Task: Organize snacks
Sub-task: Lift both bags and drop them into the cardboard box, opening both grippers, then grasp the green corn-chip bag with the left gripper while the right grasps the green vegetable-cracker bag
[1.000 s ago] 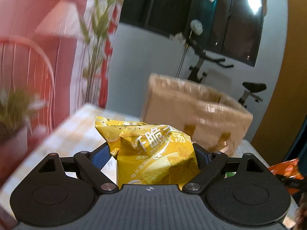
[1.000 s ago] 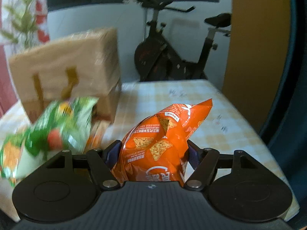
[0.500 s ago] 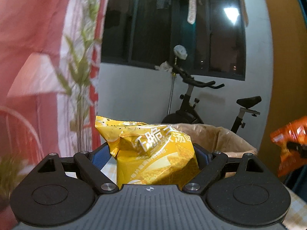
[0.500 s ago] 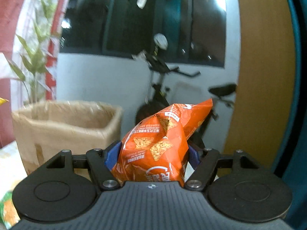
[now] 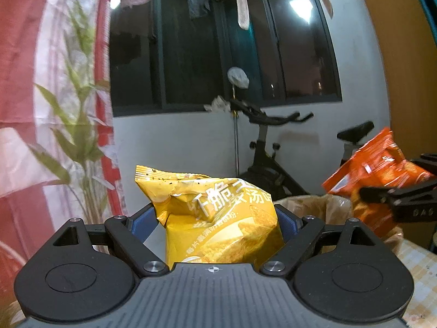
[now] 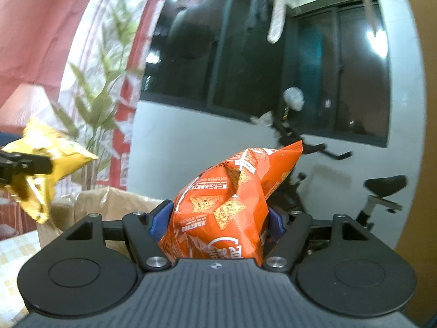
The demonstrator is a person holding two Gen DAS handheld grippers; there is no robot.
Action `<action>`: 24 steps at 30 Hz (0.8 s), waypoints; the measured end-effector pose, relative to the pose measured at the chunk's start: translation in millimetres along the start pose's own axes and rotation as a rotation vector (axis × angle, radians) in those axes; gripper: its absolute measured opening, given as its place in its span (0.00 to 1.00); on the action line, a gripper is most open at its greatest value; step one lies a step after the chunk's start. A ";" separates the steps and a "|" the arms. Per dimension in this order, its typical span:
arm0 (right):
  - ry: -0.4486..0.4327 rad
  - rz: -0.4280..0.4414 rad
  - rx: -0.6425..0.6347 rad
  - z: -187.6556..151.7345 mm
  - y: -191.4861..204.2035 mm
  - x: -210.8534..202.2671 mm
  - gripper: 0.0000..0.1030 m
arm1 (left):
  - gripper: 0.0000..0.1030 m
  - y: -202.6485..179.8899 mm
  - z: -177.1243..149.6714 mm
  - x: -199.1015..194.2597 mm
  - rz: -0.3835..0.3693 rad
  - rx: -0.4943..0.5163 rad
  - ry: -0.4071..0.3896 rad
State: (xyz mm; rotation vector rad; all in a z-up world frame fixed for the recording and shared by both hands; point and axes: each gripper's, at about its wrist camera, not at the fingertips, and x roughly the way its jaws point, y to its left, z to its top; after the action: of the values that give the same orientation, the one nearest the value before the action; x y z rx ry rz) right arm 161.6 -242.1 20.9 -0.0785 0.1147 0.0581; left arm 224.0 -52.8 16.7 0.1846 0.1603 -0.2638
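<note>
Left gripper (image 5: 215, 216) clamped on yellow snack bag (image 5: 218, 216); right gripper (image 6: 218, 218) clamped on orange snack bag (image 6: 226, 207).
Both bags hang near the brown paper bag (image 5: 314, 205) on the table (image 5: 420, 270). They look light, puffy, crinkly and probably slippery; mid-body holds suit them, gently, since the chips would crush.

Left tool (image 5: 215, 216) gripping yellow snack bag (image 5: 218, 216) upright between blue pads. Right tool (image 5: 396, 199) holding orange snack bag (image 5: 368, 169) at right, above open brown paper bag (image 5: 314, 205). Exercise bike (image 5: 267, 147), dark window (image 5: 218, 54) sitting behind.
</note>
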 end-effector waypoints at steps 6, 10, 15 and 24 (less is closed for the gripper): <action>0.099 0.039 0.014 -6.6 5.0 41.7 0.70 | 0.88 -0.6 -2.4 44.7 -0.034 -0.035 0.107; 0.165 0.087 0.053 -9.8 6.3 60.5 0.72 | 0.89 -1.6 -8.1 62.7 -0.071 -0.027 0.179; 0.247 0.120 0.085 -16.5 6.2 65.8 0.84 | 0.92 13.3 -16.0 72.7 -0.103 -0.087 0.248; 0.255 0.122 0.143 -13.9 2.8 38.9 0.88 | 0.92 36.0 -18.6 43.5 -0.105 -0.139 0.255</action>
State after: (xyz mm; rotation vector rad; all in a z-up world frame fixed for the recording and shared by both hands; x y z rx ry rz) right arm 198.4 -238.3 2.4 0.0651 0.3780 0.1614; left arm 272.8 -25.4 -3.5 0.0708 0.4415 -0.3324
